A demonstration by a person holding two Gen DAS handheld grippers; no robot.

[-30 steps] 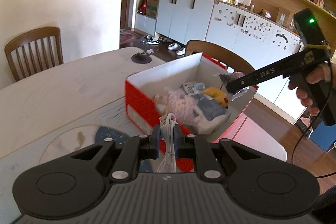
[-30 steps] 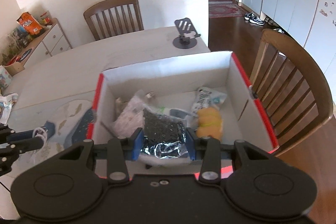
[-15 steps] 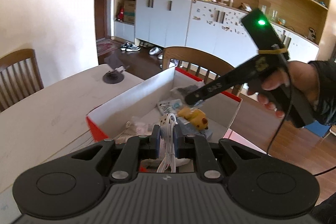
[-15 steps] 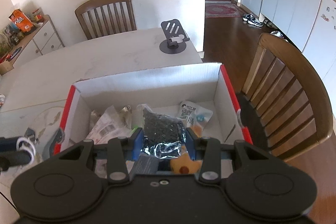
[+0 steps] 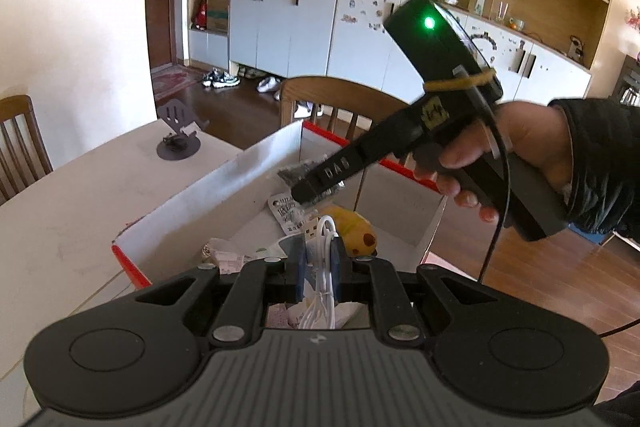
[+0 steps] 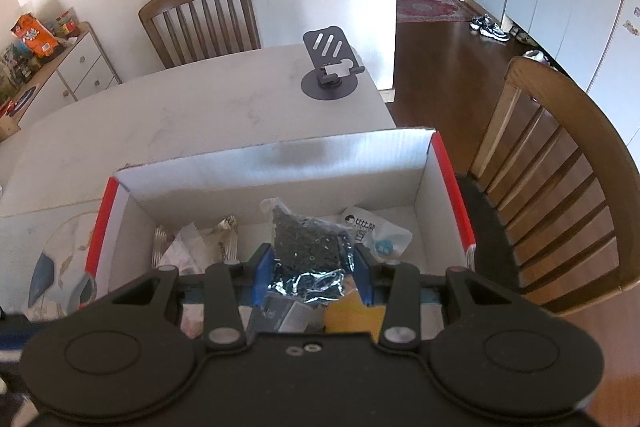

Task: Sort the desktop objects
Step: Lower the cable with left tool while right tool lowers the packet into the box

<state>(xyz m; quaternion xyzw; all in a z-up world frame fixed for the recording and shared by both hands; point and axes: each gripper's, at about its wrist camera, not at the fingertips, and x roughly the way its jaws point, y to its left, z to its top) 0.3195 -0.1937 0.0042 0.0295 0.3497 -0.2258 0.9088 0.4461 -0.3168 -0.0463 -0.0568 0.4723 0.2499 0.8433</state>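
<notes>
Pads of your left gripper (image 5: pixel 318 263) pinch a coiled white cable (image 5: pixel 320 291) over the red-and-white box (image 6: pixel 280 163); your right gripper (image 6: pixel 314 267) clamps a dark foil packet (image 6: pixel 308 243) above the box's clutter. Beyond, the table (image 6: pixel 200 115) carries a phone stand (image 6: pixel 330 67).

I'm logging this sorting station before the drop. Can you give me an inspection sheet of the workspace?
Surface: pale table, faintly marked.
Job's things: open red-and-white box holding packets and a yellow plush.
Clutter: phone stand on the far corner.
Grippers: left gripper shut on a coiled white cable; right gripper shut on a dark foil packet, both over the box.
Cables: black lead hangs from the right handle.
Surroundings: wooden chairs, cabinets, shelves.
</notes>
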